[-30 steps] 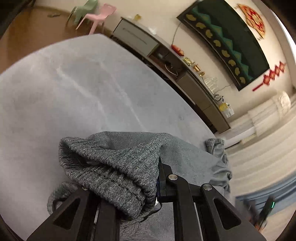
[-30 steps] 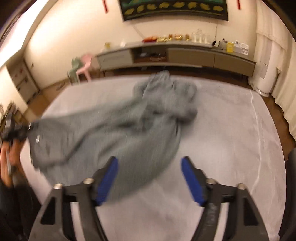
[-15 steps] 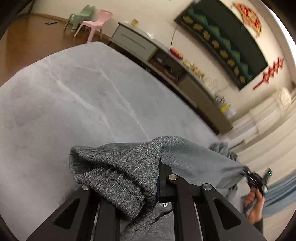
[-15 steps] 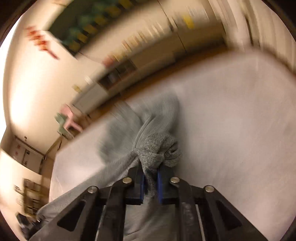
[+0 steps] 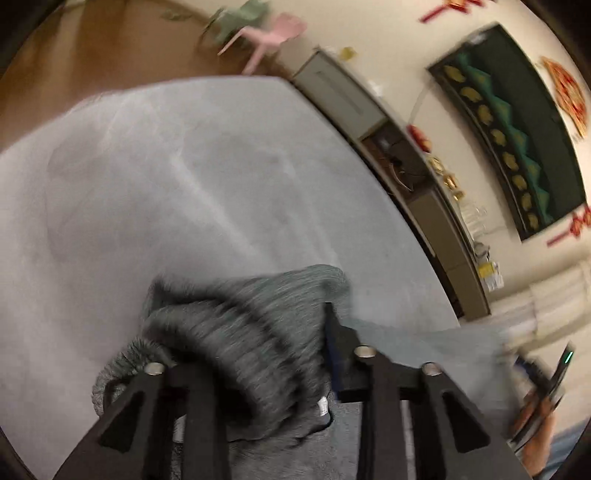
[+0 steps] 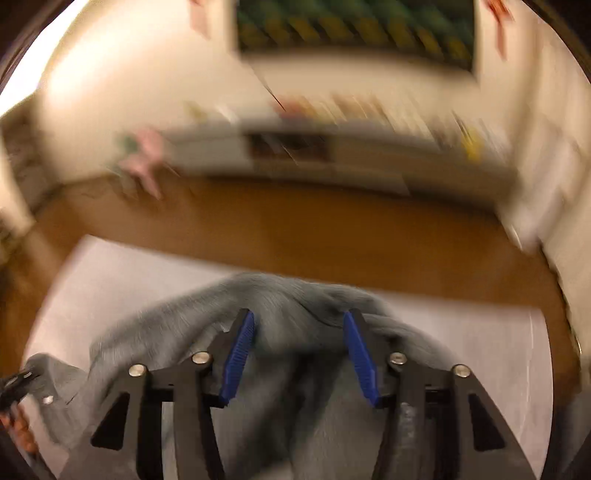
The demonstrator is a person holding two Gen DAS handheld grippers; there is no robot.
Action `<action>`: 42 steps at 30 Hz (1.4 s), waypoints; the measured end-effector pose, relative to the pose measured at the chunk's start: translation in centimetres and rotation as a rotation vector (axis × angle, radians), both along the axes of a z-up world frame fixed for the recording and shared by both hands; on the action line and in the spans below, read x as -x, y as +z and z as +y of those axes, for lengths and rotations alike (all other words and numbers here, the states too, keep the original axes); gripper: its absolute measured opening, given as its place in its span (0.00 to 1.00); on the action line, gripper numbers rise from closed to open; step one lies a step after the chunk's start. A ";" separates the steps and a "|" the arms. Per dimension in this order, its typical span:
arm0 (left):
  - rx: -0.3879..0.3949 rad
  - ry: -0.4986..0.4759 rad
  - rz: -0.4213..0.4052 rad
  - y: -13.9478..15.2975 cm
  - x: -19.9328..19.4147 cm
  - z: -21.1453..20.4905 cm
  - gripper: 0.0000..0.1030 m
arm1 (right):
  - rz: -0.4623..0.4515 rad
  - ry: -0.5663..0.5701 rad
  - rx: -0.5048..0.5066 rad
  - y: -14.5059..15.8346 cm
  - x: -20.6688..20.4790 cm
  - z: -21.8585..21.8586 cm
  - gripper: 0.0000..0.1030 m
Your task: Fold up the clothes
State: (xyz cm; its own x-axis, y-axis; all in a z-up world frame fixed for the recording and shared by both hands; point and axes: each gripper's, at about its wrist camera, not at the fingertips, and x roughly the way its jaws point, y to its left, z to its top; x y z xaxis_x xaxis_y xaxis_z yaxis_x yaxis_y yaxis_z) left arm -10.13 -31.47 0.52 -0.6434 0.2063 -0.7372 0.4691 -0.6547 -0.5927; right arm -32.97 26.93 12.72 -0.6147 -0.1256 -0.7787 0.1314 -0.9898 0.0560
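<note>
**Grey garment strung between two grippers, right one's let go**

So the garment [image 5: 255, 332] is a grey knit thing, sweatpants or a sweater, can't tell with all the blur. It lies on a pale grey mat [image 5: 166, 184] on the floor, partly lifted.

The left gripper [image 5: 251, 354] has a thick ribbed bunch of it piled over and between its fingers. The gap between them looks fairly wide, and the left finger is buried under knit, so I honestly can't tell whether it's clamping or the cloth is just draped over it. Only the right blue pad [image 5: 334, 354] shows.

The right gripper [image 6: 299, 354] is clearly spread wide, both blue pads visible and well apart. Grey fabric humps up between and behind the fingers, but nothing is pinched. It lies under and ahead of them.

The relation that matters: from the left gripper the cloth runs off to the right as a long flat strip toward the other hand [image 5: 535, 417] at the frame edge. So the long axis runs roughly hand to hand, with one bunched end at each gripper. My guess is the right one is nearest the free end and needs to close on that hump before any fold happens. Risk is grabbing too many layers, since it's all wadded.

Room behind: cabinet [image 5: 369, 122], pink chair [image 5: 273, 35].
</note>
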 end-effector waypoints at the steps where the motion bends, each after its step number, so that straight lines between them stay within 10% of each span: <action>1: -0.015 -0.002 0.011 0.2 -0.3 -0.1 0.37 | -0.024 -0.021 0.014 -1.4 -0.4 0.4 0.52; 9: 0.350 -0.245 0.046 4.6 -3.4 6.0 0.56 | -0.010 -0.064 0.062 -6.9 -11.2 6.4 0.63; 17: 0.454 -0.386 0.003 2.5 -4.5 7.2 0.62 | -0.109 -0.178 0.144 -13.7 -15.0 12.1 0.66; 19: 0.504 -0.425 -0.018 2.0 -4.3 8.2 0.56 | -0.110 -0.154 0.183 -14.6 -14.7 12.3 0.61; 21: 0.532 -0.445 -0.044 1.5 -3.6 8.9 0.15 | -0.079 -0.145 0.174 -14.3 -13.8 12.4 0.18; 23: 0.539 -0.445 -0.070 0.9 -2.7 9.1 0.13 | -0.051 -0.126 0.126 -12.9 -12.8 12.2 0.16; 27: 0.474 -0.330 0.048 3.9 -2.1 7.2 0.10 | 0.110 -0.065 0.010 -6.7 -11.3 11.2 0.13; 32: 0.132 -0.045 0.178 4.6 -1.7 0.2 0.10 | 0.381 -0.130 -0.102 1.3 -7.3 11.2 0.15; 34: -0.005 0.048 0.148 2.3 -1.4 -2.2 0.10 | 0.314 -0.169 -0.105 -0.1 -4.3 12.4 0.24; 36: -0.061 0.076 0.104 0.9 -1.0 -2.7 0.11 | 0.170 -0.178 -0.023 -2.8 -2.4 13.9 0.55; 42: 0.032 0.002 0.118 2.6 -0.6 -0.5 0.16 | -0.044 -0.133 0.166 -12.5 -8.5 13.6 0.64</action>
